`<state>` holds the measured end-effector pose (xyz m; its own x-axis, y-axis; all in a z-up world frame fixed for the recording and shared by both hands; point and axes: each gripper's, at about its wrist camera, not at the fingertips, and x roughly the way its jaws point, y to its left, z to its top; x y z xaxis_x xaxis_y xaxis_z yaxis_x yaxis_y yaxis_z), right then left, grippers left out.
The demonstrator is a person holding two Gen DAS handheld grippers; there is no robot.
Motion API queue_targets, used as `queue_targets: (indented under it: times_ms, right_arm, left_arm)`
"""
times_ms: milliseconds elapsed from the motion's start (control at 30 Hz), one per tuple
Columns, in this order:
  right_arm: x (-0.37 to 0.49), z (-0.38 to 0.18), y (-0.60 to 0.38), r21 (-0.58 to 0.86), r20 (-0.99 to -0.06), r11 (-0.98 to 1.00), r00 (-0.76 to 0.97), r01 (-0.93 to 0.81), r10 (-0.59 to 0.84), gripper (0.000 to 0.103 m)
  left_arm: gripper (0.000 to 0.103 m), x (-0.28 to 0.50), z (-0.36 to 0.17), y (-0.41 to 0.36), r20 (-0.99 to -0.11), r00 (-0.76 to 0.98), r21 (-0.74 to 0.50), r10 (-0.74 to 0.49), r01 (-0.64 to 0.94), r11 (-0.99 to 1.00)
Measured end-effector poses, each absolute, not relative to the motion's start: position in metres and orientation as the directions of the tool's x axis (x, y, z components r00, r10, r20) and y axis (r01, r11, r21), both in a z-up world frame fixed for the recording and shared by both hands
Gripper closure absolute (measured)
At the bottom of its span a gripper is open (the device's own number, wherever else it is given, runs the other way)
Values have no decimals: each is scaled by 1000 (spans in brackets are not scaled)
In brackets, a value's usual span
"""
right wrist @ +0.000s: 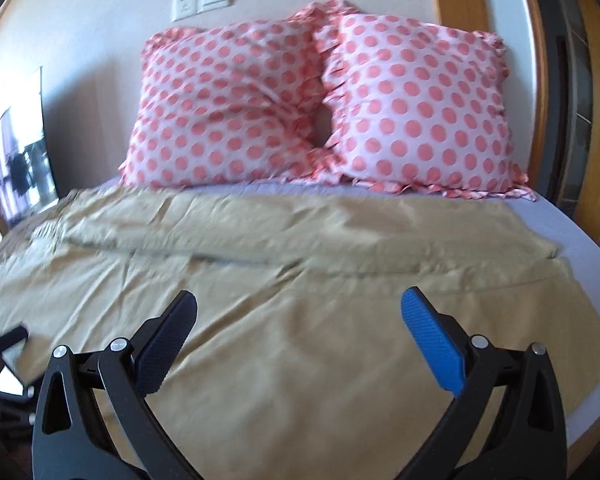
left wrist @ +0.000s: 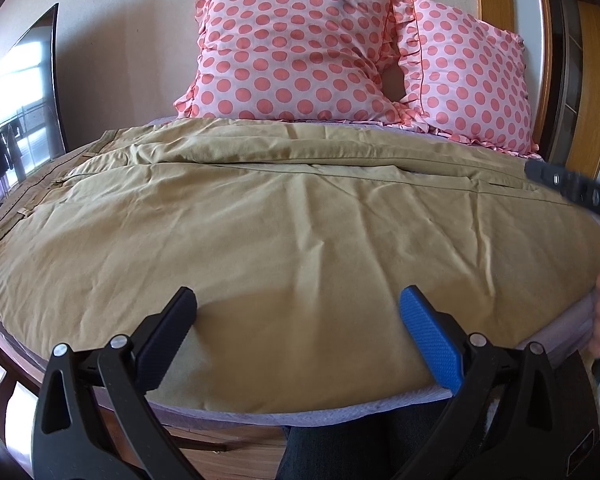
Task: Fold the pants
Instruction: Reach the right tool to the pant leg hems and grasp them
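Tan pants (left wrist: 284, 216) lie spread flat across the bed (right wrist: 580, 216), waistband at its left edge, legs reaching the right edge. Two dotted pillows (left wrist: 300, 52) stand at the head. Left gripper (left wrist: 298, 300) and right gripper (right wrist: 299, 300) hover over the near edge, jaws spread, holding nothing.
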<state>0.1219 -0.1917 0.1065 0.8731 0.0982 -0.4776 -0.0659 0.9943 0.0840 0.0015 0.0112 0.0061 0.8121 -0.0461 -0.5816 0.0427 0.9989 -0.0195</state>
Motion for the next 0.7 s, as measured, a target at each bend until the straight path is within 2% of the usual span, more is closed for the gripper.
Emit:
queue_targets:
  times_ms: [67, 167, 300, 400, 567, 667, 700]
  right_arm:
    - [160, 128, -228, 145, -485, 989, 874, 40, 35, 1]
    - [228, 142, -278, 164, -553, 958, 826, 236, -109, 1]
    - [308, 127, -343, 166, -683, 877, 694, 450, -227, 29]
    - [349, 106, -383, 208, -757, 805, 613, 556, -227, 41]
    - [399, 73, -408, 164, -832, 730, 490, 664, -259, 41]
    - [419, 62, -406, 58, -844, 727, 423, 684, -330, 41]
    - [422, 59, -403, 25, -837, 732, 414, 680, -357, 43]
  left_arm:
    - [2, 1, 8, 19, -568, 819, -67, -80, 51, 996]
    - [2, 0, 13, 29, -535, 837, -117, -114, 60, 991]
    - [2, -3, 21, 41, -483, 865, -148, -138, 75, 986]
    - [2, -3, 27, 50, -443, 884, -173, -153, 83, 981]
    - [2, 3, 33, 61, -407, 897, -202, -173, 97, 975]
    - [2, 11, 31, 61, -417, 892, -193, -172, 98, 976]
    - [2, 13, 30, 61, -424, 889, -191, -171, 96, 977]
